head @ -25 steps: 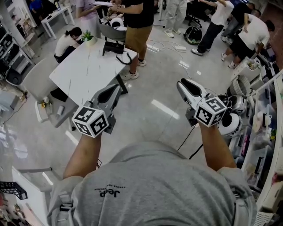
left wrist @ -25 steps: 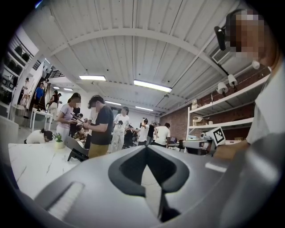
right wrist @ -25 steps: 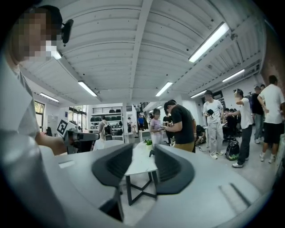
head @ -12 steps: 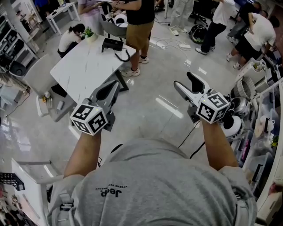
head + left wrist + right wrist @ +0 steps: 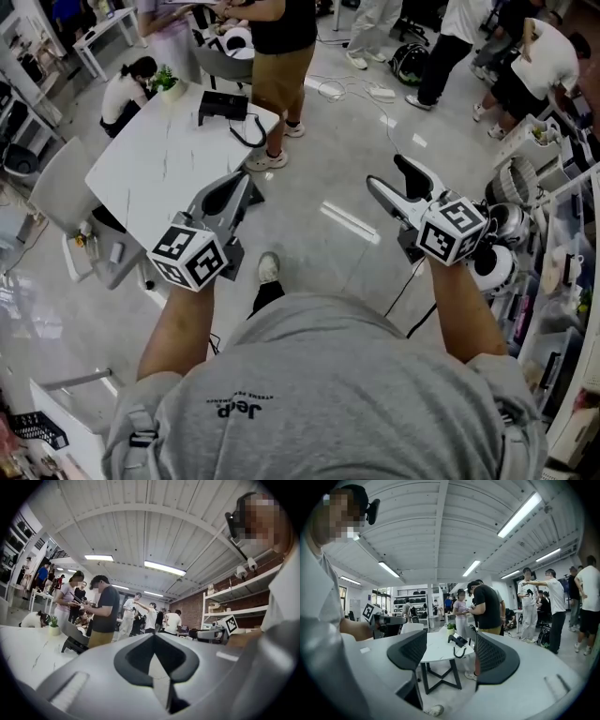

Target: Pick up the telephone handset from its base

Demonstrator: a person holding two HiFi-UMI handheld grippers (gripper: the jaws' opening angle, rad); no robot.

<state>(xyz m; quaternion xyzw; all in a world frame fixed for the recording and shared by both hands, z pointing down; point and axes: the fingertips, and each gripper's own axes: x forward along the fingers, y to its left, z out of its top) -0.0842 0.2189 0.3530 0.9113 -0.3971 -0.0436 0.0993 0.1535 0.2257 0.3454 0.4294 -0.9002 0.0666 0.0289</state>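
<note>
The black telephone point(image 5: 223, 105) sits at the far end of a white table point(image 5: 150, 169), its handset on the base and a curly cord point(image 5: 247, 133) hanging over the table edge. Both grippers hang in the air well short of the table. My left gripper point(image 5: 242, 181) is shut and empty, and points toward the table. My right gripper point(image 5: 389, 175) is open with nothing between its jaws. In the right gripper view the telephone point(image 5: 459, 641) shows between the pads of the right gripper point(image 5: 451, 654). The left gripper view has the telephone point(image 5: 75, 642) at its left.
A person in a black shirt and tan shorts point(image 5: 281, 56) stands right behind the telephone. A grey chair point(image 5: 66, 192) is at the table's left, a small plant point(image 5: 169, 80) on its far corner. Shelves and round devices point(image 5: 502, 234) line the right side. More people stand beyond.
The right gripper's jaws have gone from nearly shut to wide open. Both grippers have moved forward, and the table has slid left and nearer. A shoe now shows below the grippers.
</note>
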